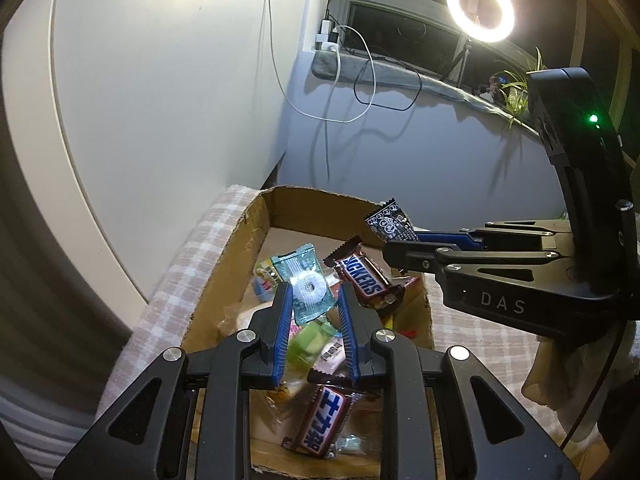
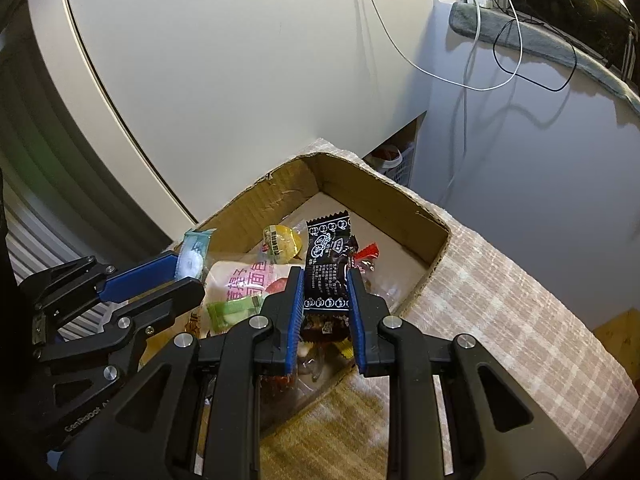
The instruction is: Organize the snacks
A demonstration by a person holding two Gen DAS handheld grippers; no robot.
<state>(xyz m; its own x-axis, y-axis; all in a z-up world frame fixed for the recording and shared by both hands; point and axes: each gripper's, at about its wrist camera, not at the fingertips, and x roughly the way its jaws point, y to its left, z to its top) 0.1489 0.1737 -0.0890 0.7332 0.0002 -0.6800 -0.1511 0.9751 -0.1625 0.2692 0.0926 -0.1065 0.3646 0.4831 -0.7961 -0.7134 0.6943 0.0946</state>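
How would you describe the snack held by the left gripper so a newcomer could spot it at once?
Find the open cardboard box on the checked cloth. Above its heap of snacks, the left gripper pinches a see-through teal wrapper. It alone shows a white ring-shaped sweet inside; the nearby Snickers bar is brown.

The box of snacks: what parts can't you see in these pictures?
- Box near wall: left wrist view, hidden behind the left gripper.
- Box bottom: both views, covered by piled snacks.
- Snickers bar: left wrist view, first letters hidden by a wrapper fold.
- Black packet lower end: right wrist view, hidden between the right gripper pads.
- Small print on the black packet: too small to read.
- Mint packet: glare washes out its print.
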